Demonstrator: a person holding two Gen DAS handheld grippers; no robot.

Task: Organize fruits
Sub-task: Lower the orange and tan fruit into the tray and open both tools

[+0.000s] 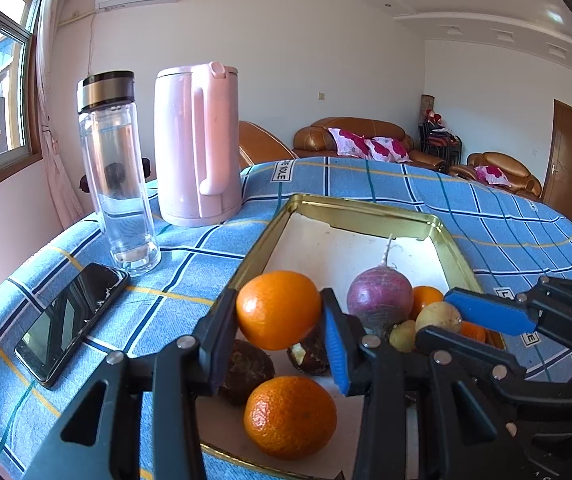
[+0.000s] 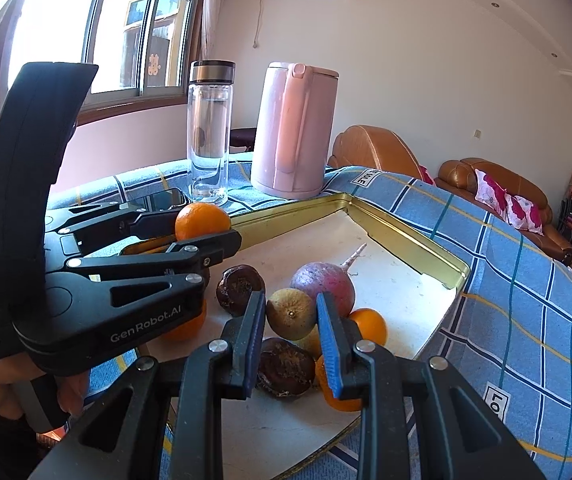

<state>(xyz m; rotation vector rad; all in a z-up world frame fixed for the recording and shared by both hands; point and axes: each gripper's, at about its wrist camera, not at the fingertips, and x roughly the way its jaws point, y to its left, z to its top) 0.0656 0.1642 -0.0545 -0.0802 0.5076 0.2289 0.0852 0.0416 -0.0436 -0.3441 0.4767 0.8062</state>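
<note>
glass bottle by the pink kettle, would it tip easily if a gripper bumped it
Probably yes: the glass bottle is tall and narrow on a small base, standing on soft checked cloth. Its heavy-looking metal cap sits high. The smooth glass likely slips between pads.

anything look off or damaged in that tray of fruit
Yes. The gold tray has a torn notch in its far rim. A purple radish with a root tail sits among the fruit, and one dark brown fruit looks broken open, showing pale flesh.

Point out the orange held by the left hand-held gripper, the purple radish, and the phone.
orange (image 1: 278, 310), left wrist view, middle of peel.
purple radish (image 1: 379, 296), left wrist view, bulb.
phone (image 1: 72, 320), left wrist view, screen.
</note>
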